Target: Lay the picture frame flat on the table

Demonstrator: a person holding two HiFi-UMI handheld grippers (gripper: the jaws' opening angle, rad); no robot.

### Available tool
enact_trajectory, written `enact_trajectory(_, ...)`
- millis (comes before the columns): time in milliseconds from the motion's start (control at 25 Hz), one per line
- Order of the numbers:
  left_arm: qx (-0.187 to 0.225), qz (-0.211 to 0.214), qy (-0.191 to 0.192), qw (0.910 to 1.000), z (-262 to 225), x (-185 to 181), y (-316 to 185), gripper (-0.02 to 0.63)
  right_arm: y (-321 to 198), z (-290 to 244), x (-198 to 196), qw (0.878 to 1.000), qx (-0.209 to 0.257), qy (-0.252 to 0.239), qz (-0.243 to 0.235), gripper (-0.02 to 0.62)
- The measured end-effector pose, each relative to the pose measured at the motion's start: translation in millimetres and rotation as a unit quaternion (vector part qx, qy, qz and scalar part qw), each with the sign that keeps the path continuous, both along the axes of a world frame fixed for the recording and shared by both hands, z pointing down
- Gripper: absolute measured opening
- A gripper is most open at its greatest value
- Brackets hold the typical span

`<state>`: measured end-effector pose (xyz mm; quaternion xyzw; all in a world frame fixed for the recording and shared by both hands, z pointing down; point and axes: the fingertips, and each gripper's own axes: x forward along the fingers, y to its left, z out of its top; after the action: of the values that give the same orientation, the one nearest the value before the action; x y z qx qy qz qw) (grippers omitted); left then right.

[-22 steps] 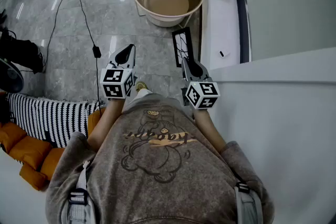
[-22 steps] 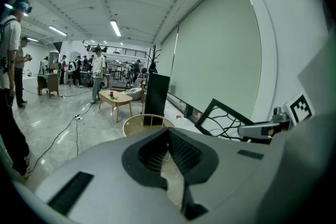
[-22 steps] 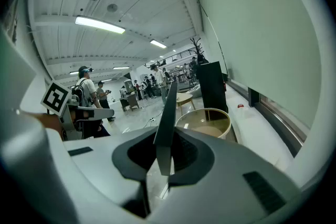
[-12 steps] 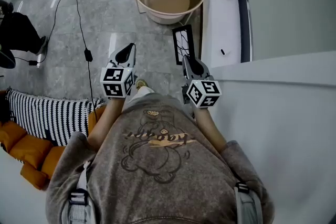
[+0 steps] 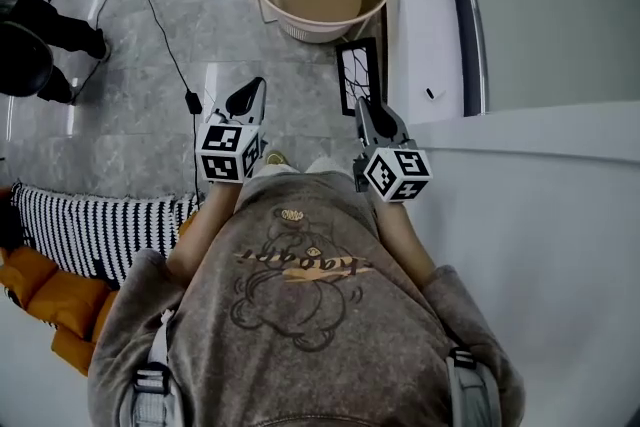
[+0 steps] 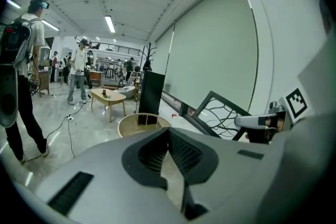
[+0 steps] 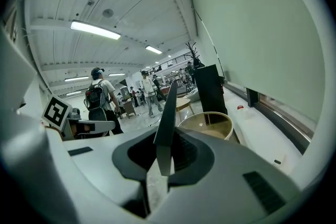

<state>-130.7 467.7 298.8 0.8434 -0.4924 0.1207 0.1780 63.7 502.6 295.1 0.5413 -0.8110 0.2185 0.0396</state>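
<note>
Currently I am pinching the picture frame [image 5: 358, 75] by its lower edge in my right gripper [image 5: 364, 107]. The jaws are clamping its thin rim, so it is standing upright over the floor [image 5: 150, 65], just left of the white tabletop [image 5: 540, 205]. My left gripper [image 5: 249, 98] is hovering nearby, jaws pressed together on nothing. I judge that swinging the frame right, over the tabletop, is coming next.

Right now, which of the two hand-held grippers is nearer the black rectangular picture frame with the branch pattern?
Right. The right gripper is clamped on the black rectangular picture frame; the left gripper is apart from it, off to its left, touching nothing.
</note>
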Motion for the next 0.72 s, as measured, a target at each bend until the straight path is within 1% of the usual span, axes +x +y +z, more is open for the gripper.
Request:
enact_trajectory(160,0.002,0.014,-0.003,0.9999,6,-3,-4,0.018,-3,5,-4,1.000,0.004,-0.005,0.012,0.057)
enact_trajectory(440,0.005,0.013,-0.004,0.9999,12,-13,-13,0.018,-19,10,-12,1.000,0.006,-0.006,0.014,0.057)
enact_trajectory(600,0.002,0.012,-0.001,0.9999,11,-24,-29,0.018,-37,6,-23,1.000,0.006,-0.002,0.016,0.058)
enact_trajectory(720,-0.004,0.013,0.000,0.9999,11,-24,-46,0.018,-53,4,-22,1.000,0.002,0.002,0.014,0.058)
